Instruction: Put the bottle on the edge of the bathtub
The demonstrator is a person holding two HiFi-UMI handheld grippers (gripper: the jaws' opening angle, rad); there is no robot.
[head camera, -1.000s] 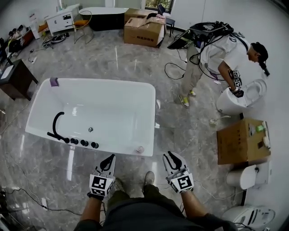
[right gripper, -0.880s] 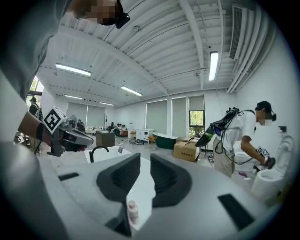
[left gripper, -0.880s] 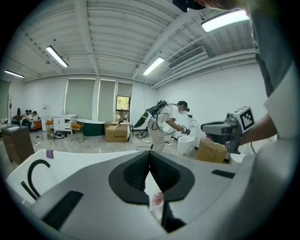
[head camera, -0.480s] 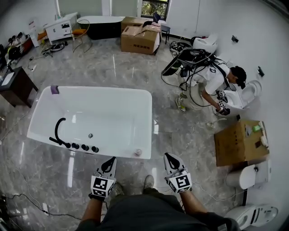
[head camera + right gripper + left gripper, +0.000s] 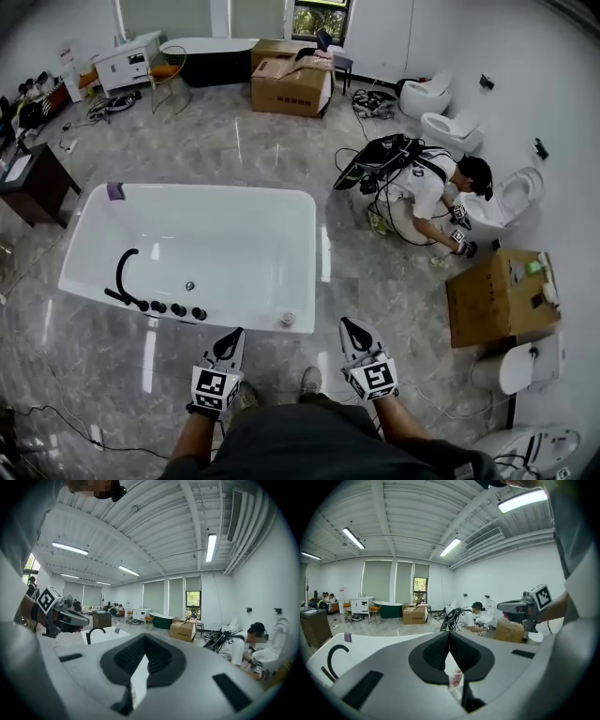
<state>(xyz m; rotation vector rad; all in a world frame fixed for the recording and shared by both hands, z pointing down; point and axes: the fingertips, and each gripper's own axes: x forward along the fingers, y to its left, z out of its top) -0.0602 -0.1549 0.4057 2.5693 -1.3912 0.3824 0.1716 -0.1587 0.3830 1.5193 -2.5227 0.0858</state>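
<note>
Right gripper (image 5: 348, 324) fingers have closed empty, like left gripper (image 5: 234, 334); one bottle (image 5: 288, 319) on bathtub (image 5: 216, 190) edge.

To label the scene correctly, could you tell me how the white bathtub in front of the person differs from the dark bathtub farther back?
The white bathtub is white all over; the dark bathtub has a dark shell under a white rim. The white bathtub lies near the person, the dark bathtub far across the room. Both stand on the marble floor.
</note>
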